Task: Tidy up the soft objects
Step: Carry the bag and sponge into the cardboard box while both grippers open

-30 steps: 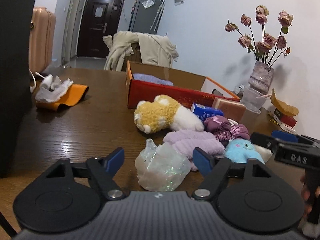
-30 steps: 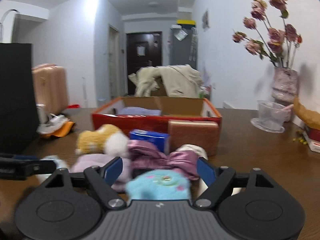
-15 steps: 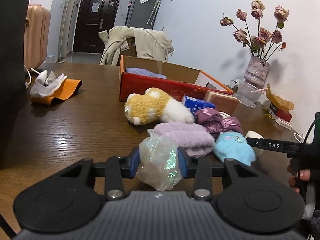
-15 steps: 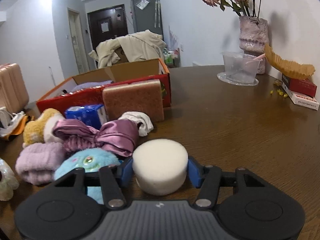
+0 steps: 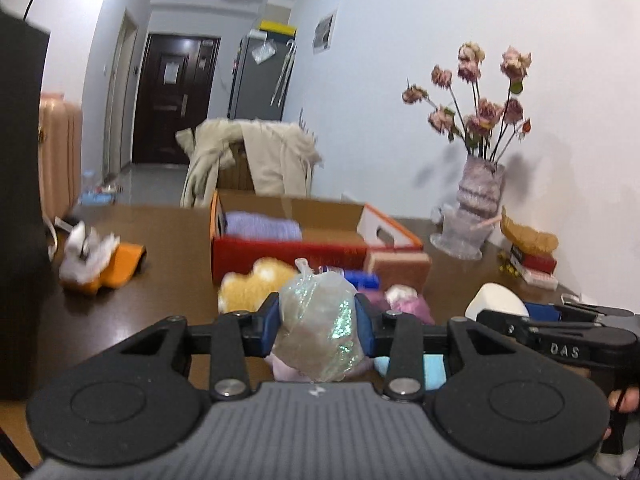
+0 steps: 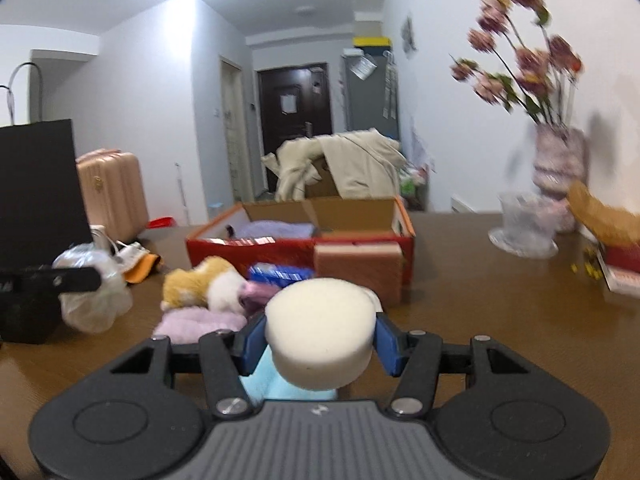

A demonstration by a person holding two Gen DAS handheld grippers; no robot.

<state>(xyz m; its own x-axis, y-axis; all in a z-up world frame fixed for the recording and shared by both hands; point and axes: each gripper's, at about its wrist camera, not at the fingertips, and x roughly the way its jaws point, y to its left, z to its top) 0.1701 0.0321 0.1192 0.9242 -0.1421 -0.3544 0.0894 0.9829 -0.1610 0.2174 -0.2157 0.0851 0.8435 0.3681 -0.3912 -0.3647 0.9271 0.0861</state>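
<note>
Iridescent clear bag (image 5: 316, 320) with green glitter; white round sponge (image 6: 320, 336). Red box (image 5: 288, 252) with orange rim, lilac towel (image 5: 262, 226) inside. Yellow-and-white plush (image 6: 200, 284), light blue plush (image 6: 276, 384), brown sponge (image 6: 358, 268). Dark brown wood-grain surface (image 6: 480, 312). Blue pads (image 5: 270, 318).

- A vase (image 5: 482, 190) of dried pink roses (image 5: 478, 98) stands by the wall on the brown surface (image 6: 480, 300).
- A beige coat (image 5: 256, 152) hangs behind the surface.
- A pink suitcase (image 6: 112, 192) stands on the floor.
- A dark door (image 5: 172, 96) is at the hall's end.
</note>
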